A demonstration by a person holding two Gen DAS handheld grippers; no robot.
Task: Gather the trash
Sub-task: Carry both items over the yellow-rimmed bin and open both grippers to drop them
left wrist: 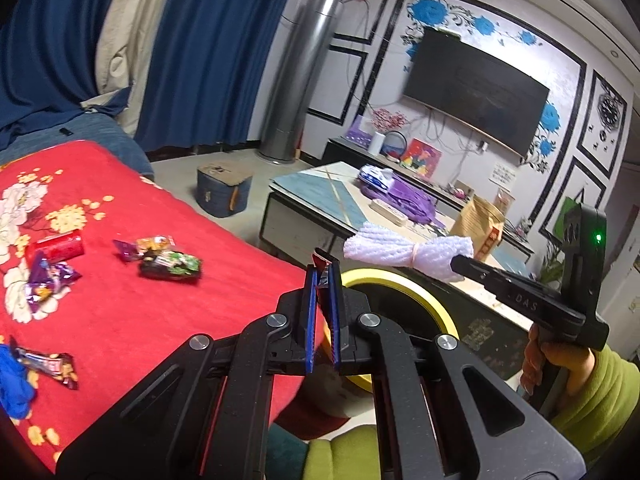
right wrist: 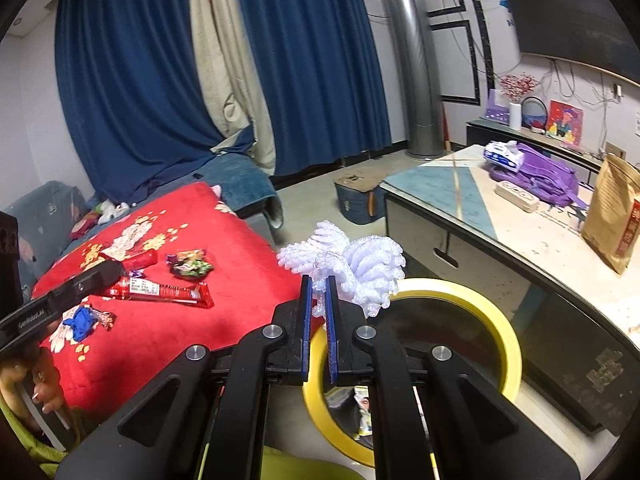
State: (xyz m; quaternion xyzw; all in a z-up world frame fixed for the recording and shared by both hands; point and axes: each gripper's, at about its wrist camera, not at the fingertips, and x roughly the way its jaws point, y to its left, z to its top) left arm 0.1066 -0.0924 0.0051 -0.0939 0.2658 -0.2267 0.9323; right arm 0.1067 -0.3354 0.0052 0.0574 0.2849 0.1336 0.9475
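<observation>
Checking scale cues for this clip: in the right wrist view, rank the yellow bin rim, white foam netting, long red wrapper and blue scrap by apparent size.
1. Yellow bin rim
2. White foam netting, near the camera, which inflates it
3. Long red wrapper
4. Blue scrap

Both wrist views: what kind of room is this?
Most likely a home living room: a wall-mounted TV above a low cabinet, a coffee table, and blue curtains behind a couch under a red blanket.
</observation>
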